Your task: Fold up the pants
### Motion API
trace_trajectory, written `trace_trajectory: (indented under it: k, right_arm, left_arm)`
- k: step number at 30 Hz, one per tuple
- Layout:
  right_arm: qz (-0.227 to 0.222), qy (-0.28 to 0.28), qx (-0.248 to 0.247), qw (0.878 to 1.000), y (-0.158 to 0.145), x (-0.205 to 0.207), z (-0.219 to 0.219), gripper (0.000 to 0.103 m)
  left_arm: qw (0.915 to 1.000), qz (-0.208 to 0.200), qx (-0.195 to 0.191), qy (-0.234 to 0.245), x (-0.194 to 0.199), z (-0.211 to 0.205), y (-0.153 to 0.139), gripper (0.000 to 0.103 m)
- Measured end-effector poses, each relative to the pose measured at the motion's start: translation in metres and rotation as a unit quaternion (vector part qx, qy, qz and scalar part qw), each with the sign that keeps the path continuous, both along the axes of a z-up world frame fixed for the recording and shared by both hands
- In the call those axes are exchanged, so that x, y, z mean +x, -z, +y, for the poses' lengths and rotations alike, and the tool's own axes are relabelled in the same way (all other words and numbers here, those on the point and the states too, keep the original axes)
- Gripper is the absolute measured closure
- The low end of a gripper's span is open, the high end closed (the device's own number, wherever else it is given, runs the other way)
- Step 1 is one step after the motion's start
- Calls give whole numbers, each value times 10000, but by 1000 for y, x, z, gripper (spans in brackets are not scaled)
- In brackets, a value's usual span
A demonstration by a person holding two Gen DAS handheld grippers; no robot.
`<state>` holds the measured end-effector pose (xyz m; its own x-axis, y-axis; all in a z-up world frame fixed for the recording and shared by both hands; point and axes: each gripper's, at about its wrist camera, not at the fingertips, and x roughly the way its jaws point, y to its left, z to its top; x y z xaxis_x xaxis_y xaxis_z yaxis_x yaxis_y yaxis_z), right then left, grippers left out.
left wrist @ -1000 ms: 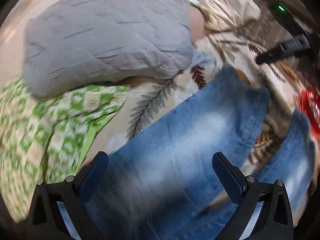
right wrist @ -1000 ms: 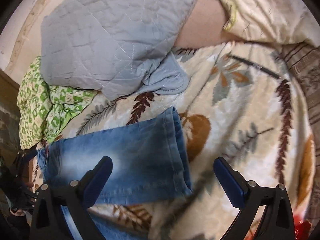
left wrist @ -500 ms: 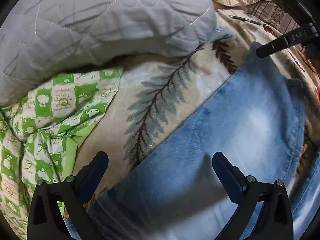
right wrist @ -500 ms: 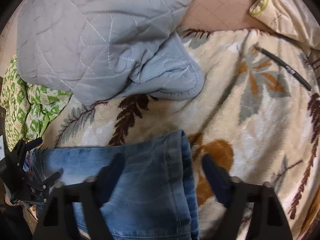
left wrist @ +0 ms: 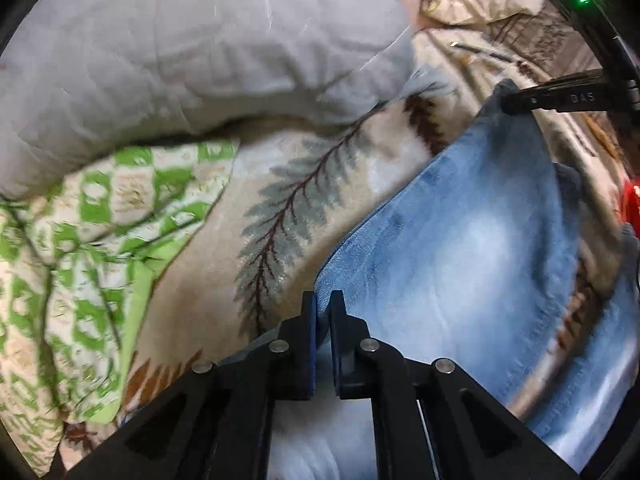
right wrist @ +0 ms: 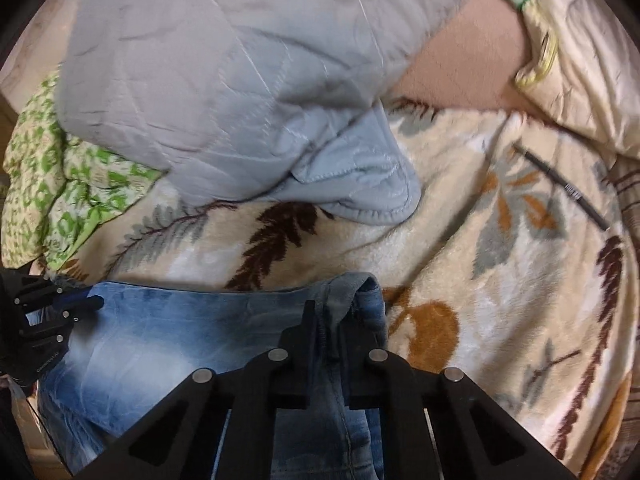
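Note:
Blue jeans (left wrist: pixel 472 248) lie on a cream leaf-print blanket (left wrist: pixel 280 184). My left gripper (left wrist: pixel 323 304) is shut on the jeans' near edge along one leg. My right gripper (right wrist: pixel 328 312) is shut on the hem of the jeans (right wrist: pixel 200 332) at the leg's end. The right gripper's finger also shows in the left wrist view (left wrist: pixel 560 98) at the far hem. The left gripper also shows at the left edge of the right wrist view (right wrist: pixel 44 312), at the other end of the leg.
A grey quilted pillow (right wrist: pixel 240 72) lies behind the jeans. A green patterned cloth (left wrist: pixel 80 240) is bunched at the left. A thin dark pencil (right wrist: pixel 564 188) lies on the blanket (right wrist: pixel 500 280) at right. A cream pillow (right wrist: pixel 580 60) is at the far right.
Both grippers have moved down to the jeans and closed: the left on the leg's edge, the right on the hem, which now bunches up between its fingers.

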<state>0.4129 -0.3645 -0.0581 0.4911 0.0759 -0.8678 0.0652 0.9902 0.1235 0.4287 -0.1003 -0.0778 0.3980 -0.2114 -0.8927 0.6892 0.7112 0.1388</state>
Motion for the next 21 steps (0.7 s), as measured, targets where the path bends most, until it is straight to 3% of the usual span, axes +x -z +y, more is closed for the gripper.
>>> trace_trajectory:
  k: [6,10,16,21]
  right_arm:
    - [-841,-328,-127,9958,-50,-74,3,95]
    - [-1261,-525,-267,9903,-74,-142,8,95]
    - [-1517,-558,-262,9865,-60,-251,15,95]
    - [-1386,-529,-177,9888,-17,-316,18,95]
  left_arm:
    - [9961,-755,-375,264,-92,17,-66,97]
    - [9906,-1148,-576,464,-166,26,-88,98]
    - [9824,-1513,-833,705,-287,36,-66,98]
    - [9854,-1275,-965,584,-337,42,-21,98]
